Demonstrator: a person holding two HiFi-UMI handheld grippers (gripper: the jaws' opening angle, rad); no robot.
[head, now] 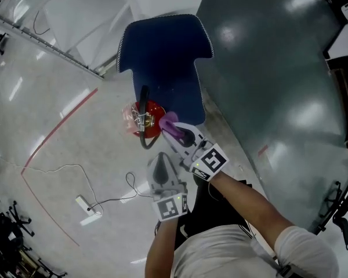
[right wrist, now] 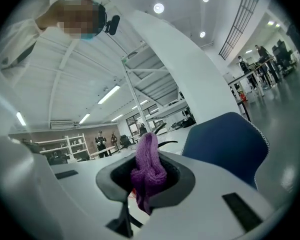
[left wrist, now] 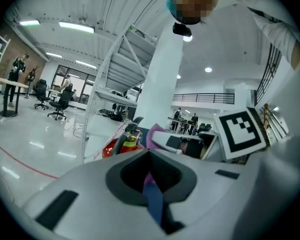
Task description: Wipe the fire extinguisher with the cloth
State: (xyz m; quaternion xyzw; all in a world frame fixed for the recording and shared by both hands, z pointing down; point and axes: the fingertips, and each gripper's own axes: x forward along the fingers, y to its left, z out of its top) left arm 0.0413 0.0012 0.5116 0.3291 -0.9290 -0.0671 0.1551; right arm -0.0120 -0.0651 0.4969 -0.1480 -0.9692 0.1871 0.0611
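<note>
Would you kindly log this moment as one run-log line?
right gripper: shut on purple knitted cloth | cloth: at top of red fire extinguisher | left gripper: shut, empty | extinguisher: by blue upholstered chair

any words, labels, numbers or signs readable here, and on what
No readable words or numbers in any view.
Left hand-held gripper and right hand-held gripper: square black-and-white markers only, no letters.
Fire extinguisher: any label too small to read.
</note>
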